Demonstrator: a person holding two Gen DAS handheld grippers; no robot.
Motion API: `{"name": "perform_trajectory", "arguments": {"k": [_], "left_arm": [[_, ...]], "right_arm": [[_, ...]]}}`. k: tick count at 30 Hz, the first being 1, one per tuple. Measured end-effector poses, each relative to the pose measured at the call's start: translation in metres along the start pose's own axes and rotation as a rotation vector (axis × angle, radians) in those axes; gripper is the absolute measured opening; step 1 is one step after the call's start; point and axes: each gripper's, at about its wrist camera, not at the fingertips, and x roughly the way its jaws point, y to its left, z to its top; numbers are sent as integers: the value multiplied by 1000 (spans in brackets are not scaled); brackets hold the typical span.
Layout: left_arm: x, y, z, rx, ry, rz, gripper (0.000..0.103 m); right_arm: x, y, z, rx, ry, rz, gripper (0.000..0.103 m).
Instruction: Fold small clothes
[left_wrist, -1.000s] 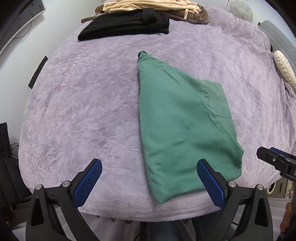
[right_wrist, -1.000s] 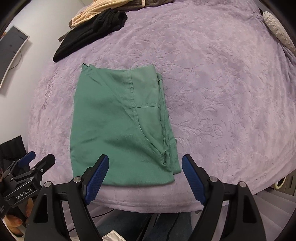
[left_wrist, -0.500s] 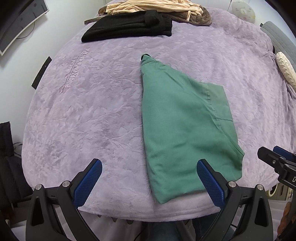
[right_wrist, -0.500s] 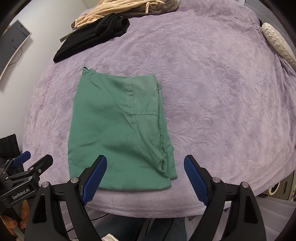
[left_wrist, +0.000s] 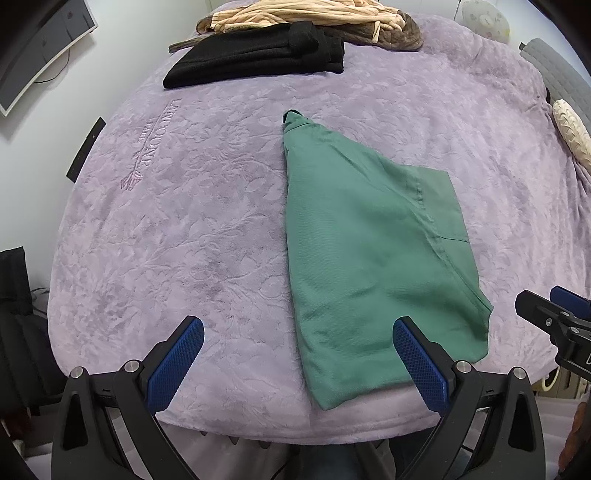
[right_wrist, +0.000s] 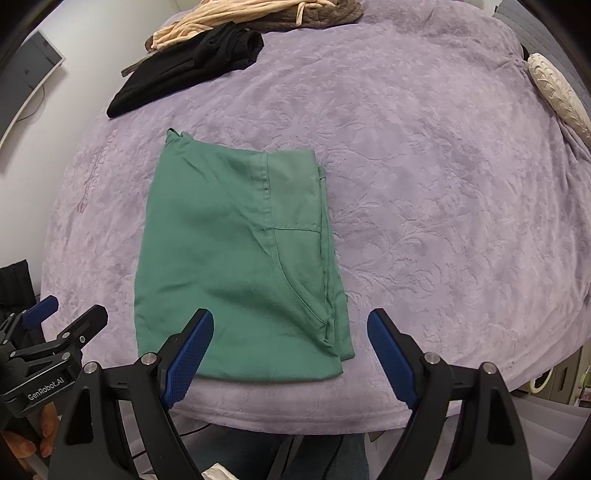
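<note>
Now we see the folded green cloth shorts (right_wrist: 236, 258) lying flat on the soft purple blanket (right_wrist: 424, 184). Our left claw (left_wrist: 297, 363) and right claw (right_wrist: 290, 349) both hang above the near edge, fingers wide apart, holding nothing. Black folded clothes (left_wrist: 258, 55) sit far back.

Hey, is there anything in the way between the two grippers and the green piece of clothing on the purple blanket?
Nothing visible. The green garment lies flat and alone near the front edge of the purple blanket. The left gripper and right gripper are both open above that edge. The black clothes lie far back.
</note>
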Motion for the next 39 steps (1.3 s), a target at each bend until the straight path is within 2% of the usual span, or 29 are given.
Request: {"name": "perform_trajectory", "arguments": {"k": [39], "left_arm": [[4, 0, 1, 8, 1, 6, 102]], "right_arm": [[3, 2, -1, 4, 6, 1, 88]]}}
